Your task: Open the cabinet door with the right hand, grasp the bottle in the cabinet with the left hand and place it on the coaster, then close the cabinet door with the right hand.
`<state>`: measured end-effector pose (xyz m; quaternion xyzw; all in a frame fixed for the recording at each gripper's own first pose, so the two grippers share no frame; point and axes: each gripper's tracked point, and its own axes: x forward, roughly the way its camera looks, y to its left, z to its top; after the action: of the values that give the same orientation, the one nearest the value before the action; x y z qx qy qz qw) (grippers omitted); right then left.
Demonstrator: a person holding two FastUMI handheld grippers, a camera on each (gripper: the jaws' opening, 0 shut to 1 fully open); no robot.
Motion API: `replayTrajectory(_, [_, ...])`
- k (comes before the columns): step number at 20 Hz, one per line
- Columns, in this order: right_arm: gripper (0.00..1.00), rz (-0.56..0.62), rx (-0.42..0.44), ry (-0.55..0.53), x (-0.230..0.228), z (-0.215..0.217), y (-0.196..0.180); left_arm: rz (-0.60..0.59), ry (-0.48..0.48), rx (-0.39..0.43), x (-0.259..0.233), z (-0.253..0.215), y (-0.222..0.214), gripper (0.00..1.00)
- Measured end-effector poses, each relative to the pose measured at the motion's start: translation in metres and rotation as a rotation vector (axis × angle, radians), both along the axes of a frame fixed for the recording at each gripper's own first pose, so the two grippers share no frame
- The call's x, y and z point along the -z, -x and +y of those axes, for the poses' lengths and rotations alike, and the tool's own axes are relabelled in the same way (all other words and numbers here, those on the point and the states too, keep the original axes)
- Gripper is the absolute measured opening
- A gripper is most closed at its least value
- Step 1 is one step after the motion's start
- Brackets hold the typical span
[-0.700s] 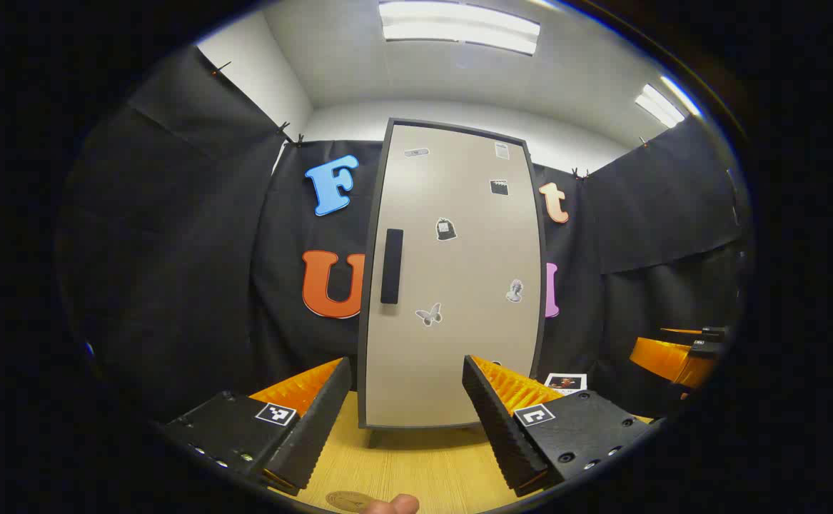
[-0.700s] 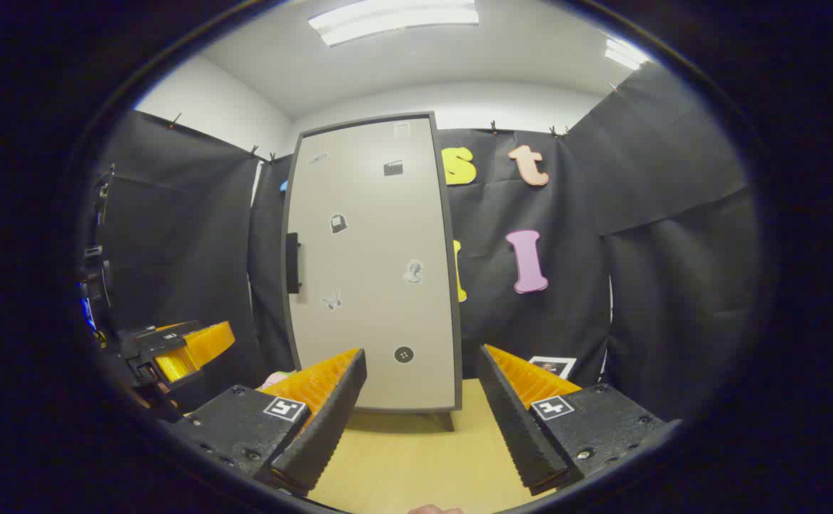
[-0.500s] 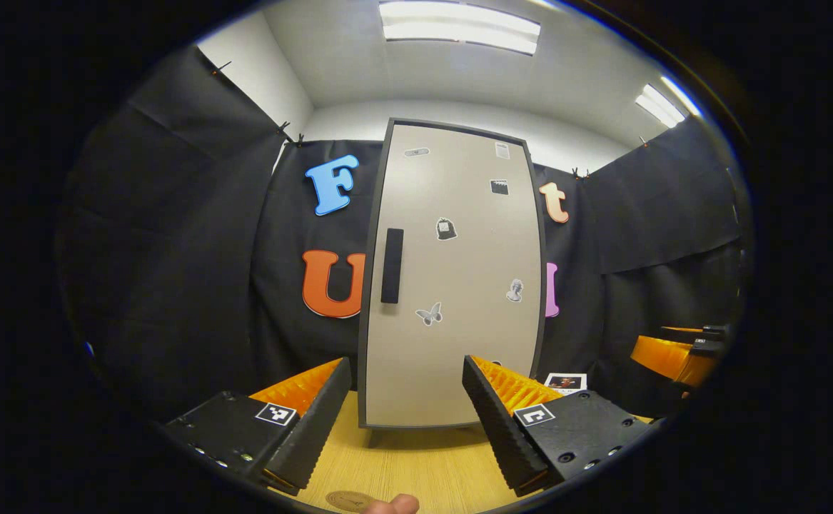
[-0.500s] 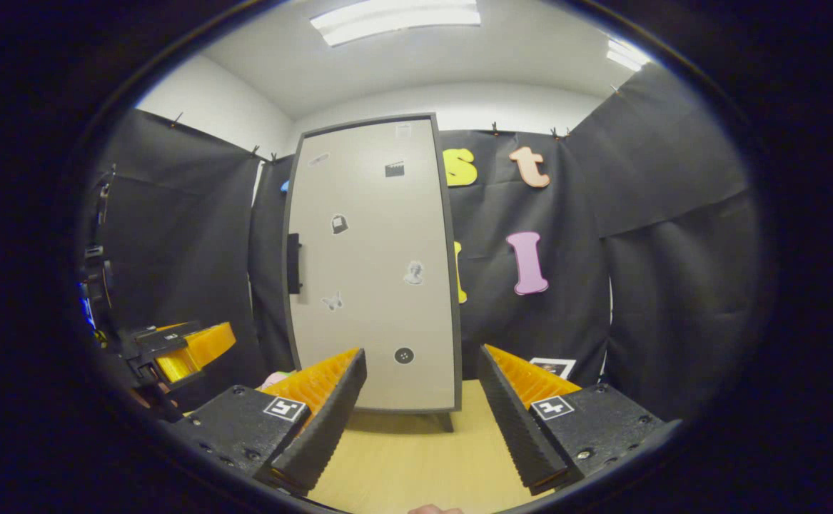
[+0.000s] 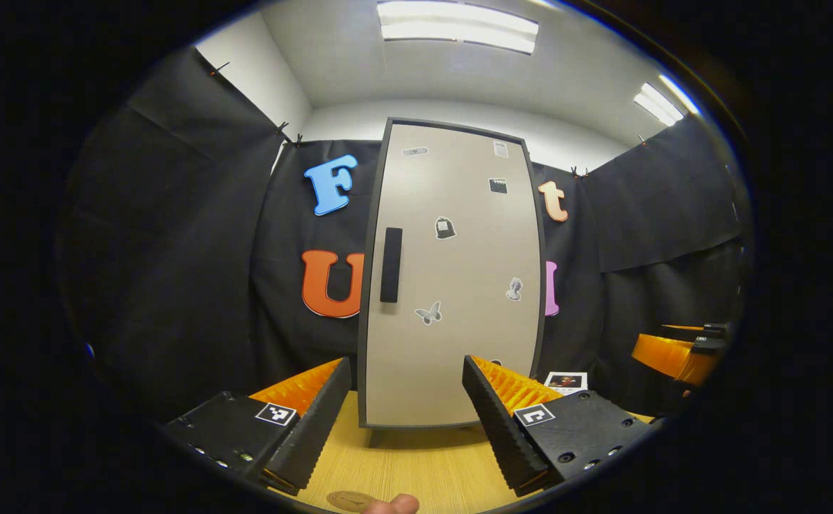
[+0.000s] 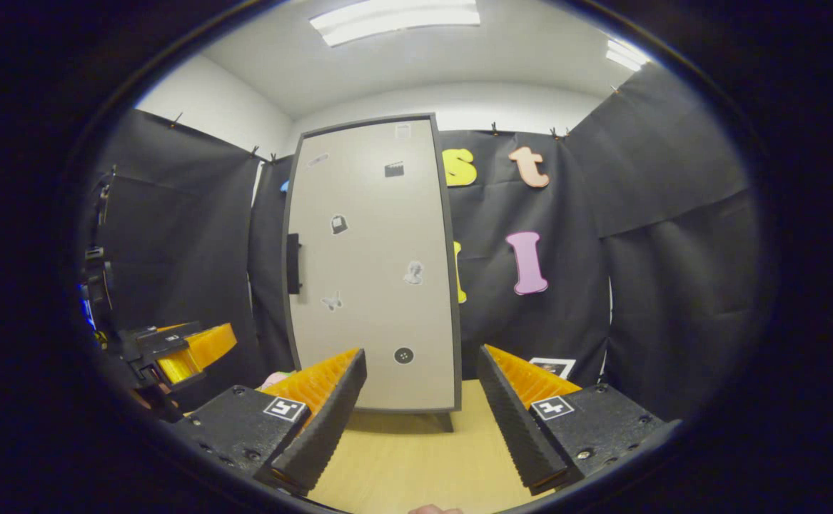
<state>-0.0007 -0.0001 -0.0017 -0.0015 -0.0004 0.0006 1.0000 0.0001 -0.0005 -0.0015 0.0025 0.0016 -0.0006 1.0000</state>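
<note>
The cabinet door [image 5: 452, 278] is closed and stands upright on the wooden table [image 5: 416, 467], its long axis vertical, its flat beige face turned toward both grippers. In the left gripper view it fills the centre, with the dark handle [image 5: 390, 265] set vertically near its 9 o'clock edge; small stickers dot the face. The coaster [image 5: 348, 500] lies on the table at 6 o'clock, just beside a fingertip [image 5: 391, 505]. The left gripper [image 5: 407, 410] is spread wide with nothing between its fingers, well short of the door. A small photo card [image 5: 564, 382] sits at 4 o'clock of the door. In the right gripper view the right gripper [image 6: 421, 403] is likewise parted and empty, the door [image 6: 373, 264] ahead at 11 o'clock.
</note>
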Motion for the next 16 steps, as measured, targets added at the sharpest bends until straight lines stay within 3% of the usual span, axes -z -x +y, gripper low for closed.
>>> replayTrajectory(10, [0.99,-0.001,-0.032,0.017,-0.003,0.010,-0.006,0.000,-0.021,-0.001,0.005,0.001,0.000,0.95])
replayTrajectory(16, [0.99,-0.021,-0.184,0.018,-0.035,0.041,-0.035,0.007,-0.026,0.003,0.009,0.001,0.003,0.95])
